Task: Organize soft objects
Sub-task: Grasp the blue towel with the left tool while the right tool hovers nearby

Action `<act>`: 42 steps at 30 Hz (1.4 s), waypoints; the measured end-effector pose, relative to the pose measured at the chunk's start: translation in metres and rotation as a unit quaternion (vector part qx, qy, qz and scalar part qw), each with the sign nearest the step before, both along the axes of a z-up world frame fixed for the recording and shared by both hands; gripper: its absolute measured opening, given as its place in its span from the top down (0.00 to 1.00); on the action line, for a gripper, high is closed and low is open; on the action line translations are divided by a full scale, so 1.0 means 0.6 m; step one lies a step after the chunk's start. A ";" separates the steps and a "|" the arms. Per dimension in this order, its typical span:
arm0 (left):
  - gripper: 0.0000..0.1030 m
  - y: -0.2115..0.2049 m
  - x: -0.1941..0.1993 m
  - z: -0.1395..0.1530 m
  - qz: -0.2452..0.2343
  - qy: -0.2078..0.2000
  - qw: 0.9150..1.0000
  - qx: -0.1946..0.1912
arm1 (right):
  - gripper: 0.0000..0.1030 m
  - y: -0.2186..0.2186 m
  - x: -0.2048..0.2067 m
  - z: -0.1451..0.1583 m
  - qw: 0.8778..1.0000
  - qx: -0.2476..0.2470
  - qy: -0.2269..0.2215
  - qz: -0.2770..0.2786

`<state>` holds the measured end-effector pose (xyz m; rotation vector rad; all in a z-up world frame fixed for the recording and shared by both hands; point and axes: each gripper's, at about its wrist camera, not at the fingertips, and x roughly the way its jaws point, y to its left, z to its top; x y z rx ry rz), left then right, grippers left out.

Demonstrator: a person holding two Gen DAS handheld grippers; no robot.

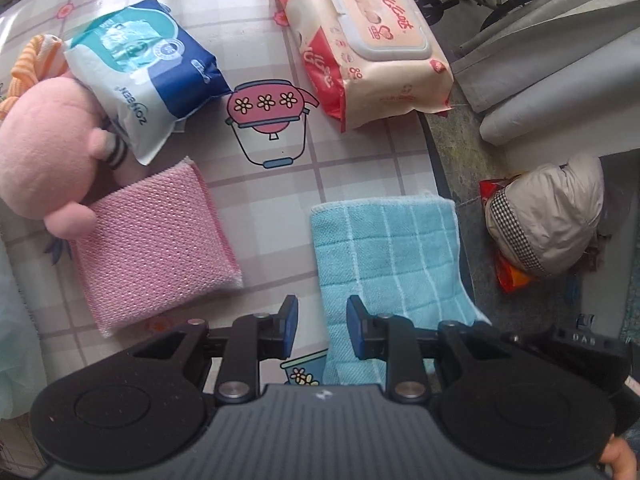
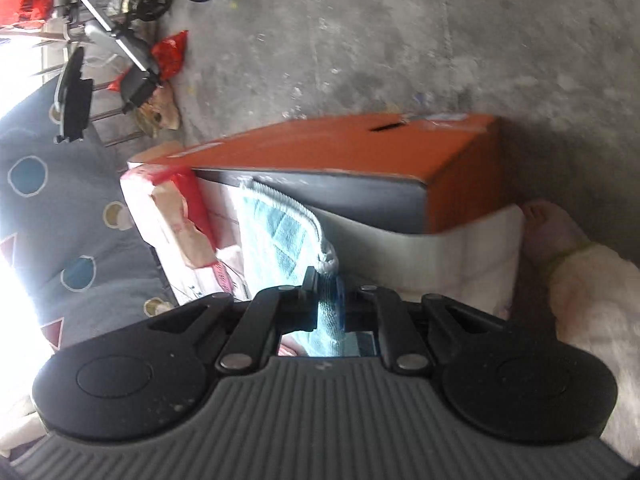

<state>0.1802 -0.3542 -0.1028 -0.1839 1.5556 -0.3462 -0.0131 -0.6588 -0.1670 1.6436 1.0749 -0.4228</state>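
left jaws apart | right gripper (image 2: 325,300) clamps blue towel (image 2: 280,236), lower end hidden

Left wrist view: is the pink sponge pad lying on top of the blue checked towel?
No. The pink sponge pad lies flat on the tablecloth, apart from the blue checked towel, bare cloth between them.

Domestic premises: patterned tablecloth (image 1: 352,184) ahead of the tool, wheelchair (image 2: 120,20) on bare concrete floor (image 2: 400,40) beyond.
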 end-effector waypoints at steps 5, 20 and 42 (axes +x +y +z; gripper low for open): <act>0.72 -0.029 0.010 -0.044 -0.031 0.018 0.999 0.022 | 0.93 0.003 0.004 0.004 0.999 0.037 -0.011 -0.020; 0.60 -0.012 0.038 -0.026 0.008 0.010 1.000 -0.008 | 0.71 -0.008 0.142 0.047 0.958 -0.181 0.003 0.223; 0.34 -0.042 -0.011 -0.077 0.033 0.059 0.994 -0.080 | 0.35 0.066 0.290 -0.017 0.934 -0.083 -0.091 0.335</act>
